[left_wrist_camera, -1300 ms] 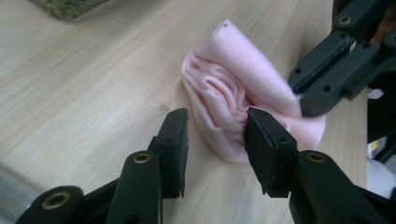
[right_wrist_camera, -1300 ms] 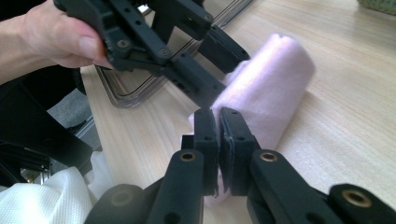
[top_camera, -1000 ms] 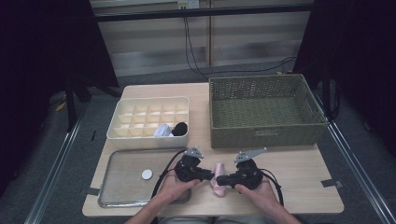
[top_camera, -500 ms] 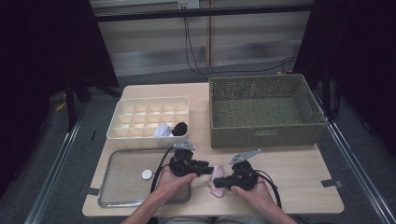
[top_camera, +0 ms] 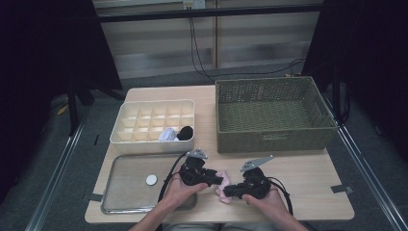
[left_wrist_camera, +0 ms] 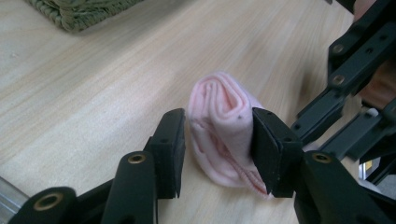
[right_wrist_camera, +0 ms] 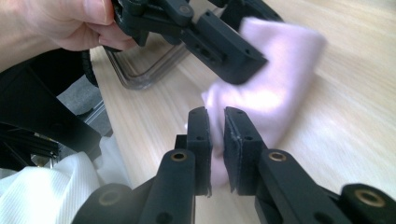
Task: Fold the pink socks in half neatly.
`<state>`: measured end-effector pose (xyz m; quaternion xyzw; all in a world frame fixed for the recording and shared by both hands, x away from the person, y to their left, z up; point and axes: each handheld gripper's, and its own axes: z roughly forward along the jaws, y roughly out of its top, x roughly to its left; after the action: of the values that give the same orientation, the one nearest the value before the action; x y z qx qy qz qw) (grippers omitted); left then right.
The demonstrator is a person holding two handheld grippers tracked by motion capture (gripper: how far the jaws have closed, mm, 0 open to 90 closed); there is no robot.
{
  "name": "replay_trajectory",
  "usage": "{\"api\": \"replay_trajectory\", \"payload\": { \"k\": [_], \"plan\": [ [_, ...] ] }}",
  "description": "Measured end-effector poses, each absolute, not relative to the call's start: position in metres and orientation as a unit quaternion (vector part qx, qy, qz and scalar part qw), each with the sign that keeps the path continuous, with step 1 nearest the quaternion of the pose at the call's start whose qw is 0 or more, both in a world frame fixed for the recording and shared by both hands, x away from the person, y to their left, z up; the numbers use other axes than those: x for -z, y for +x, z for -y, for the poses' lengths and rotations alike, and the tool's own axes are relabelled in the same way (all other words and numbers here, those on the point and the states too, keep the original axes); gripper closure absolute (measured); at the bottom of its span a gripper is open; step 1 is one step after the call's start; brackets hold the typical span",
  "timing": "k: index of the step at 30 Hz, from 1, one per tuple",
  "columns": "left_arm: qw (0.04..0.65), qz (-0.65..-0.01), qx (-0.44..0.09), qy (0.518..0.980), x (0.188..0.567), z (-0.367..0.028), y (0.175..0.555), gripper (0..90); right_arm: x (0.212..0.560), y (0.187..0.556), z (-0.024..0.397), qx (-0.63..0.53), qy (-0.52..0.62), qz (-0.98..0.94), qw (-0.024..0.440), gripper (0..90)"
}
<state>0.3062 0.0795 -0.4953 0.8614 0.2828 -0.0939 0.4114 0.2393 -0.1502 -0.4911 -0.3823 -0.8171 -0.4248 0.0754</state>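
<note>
Between the just-opening left tongs, pink rolled cloth, right tongs pinching its edge

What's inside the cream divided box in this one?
In the divided box, two compartments in the near row are filled: a white rolled item and a black one beside it. The other cells look empty, though the near wall hides the floor of that row.

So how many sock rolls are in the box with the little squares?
2: a white roll and a black roll, side by side in the box's front row. More may be hidden.
</note>
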Motion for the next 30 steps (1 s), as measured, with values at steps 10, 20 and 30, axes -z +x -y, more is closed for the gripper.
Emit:
{"api": "replay_trajectory", "payload": {
  "k": [10, 20, 30],
  "plan": [
    [0.414, -0.286, 0.127, 0.855, 0.5019, -0.0851, 0.3079, 53.4, 0.4946, 0.2388, 0.1528, 0.399, -0.398, 0.824, 0.057, 83.5],
    [0.416, -0.269, 0.141, 0.857, 0.5033, -0.0824, 0.3055, 53.0, 0.4960, 0.2384, 0.1526, 0.395, -0.395, 0.828, 0.051, 84.6],
    [0.420, -0.245, 0.148, 0.861, 0.4981, -0.0784, 0.3002, 69.3, 0.4969, 0.2408, 0.1535, 0.398, -0.398, 0.825, 0.055, 84.9]
  ]
}}
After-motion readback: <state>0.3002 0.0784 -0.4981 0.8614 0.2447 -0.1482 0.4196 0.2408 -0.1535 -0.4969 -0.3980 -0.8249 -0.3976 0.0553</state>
